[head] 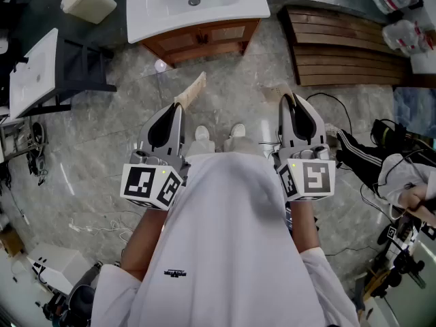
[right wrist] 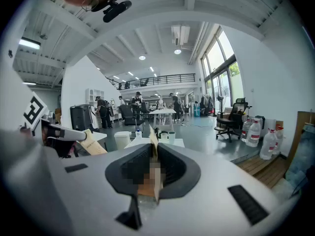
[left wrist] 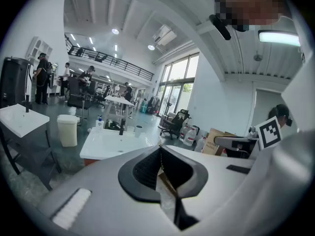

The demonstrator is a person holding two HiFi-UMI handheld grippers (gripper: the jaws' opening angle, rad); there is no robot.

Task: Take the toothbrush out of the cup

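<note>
Head view
- Person: standing in a white shirt [head: 225, 251], looking down over white shoes [head: 218, 133] on a grey marble floor [head: 102, 148].
- Left gripper [head: 193, 88]: being held at the left of the torso and pointing forward toward the vanity, its tan jaw tips lying together.
- Right gripper [head: 278, 92]: being held at the right of the torso and pointing the same way, its tips also meeting.
- Vanity: a white basin [head: 197, 5] is sitting on a wooden cabinet [head: 201, 39] ahead of both grippers and apart from them.
- Surroundings: a wooden pallet [head: 340, 46] is lying to the right and a cream bin [head: 88, 0] is standing at the upper left.

Left gripper view
- Jaws: pressing shut on each other, gripping nothing.
- Cup [left wrist: 139, 130]: standing on the white vanity top [left wrist: 106, 146] just right of a dark faucet [left wrist: 121, 127]. It is showing beyond the jaw tips and a little left of them, well apart.
- Toothbrush: too small to make out at this range.
- Soap bottle [left wrist: 100, 123]: standing at the counter's left corner.

Right gripper view
- Jaws: lying closed together, with nothing caught between them.
- Cups [right wrist: 171, 136]: two pale ones are standing side by side on the far vanity top. They are showing just right of the jaw tips in the picture but far behind them, well apart.
</note>
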